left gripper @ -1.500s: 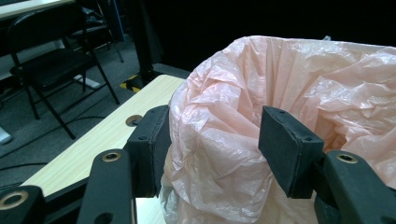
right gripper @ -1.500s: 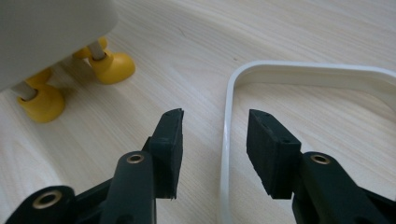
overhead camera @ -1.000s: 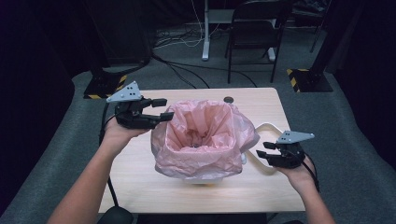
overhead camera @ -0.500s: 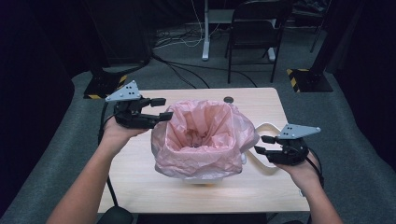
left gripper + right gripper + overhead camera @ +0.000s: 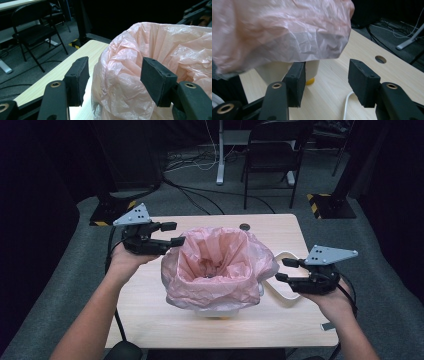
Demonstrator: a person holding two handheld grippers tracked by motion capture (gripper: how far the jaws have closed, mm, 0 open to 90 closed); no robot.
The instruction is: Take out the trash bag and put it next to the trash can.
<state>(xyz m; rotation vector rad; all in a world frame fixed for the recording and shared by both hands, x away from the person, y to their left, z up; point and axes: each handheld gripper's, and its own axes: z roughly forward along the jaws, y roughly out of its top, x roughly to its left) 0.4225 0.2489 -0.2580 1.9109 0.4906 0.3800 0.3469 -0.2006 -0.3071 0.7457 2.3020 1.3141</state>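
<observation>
pink bag drapes over the white bin, hiding most of it. Bag contents too dark to tell.

High view looks down overhead; both gripper views closely face the pink bag.

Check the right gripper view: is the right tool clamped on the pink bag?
No. The right tool is open, its jaws apart over bare table, below the pink bag.

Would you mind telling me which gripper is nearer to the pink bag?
Left. The left gripper sits right at the pink bag's rim, while the right gripper is clearly apart from it.
</observation>
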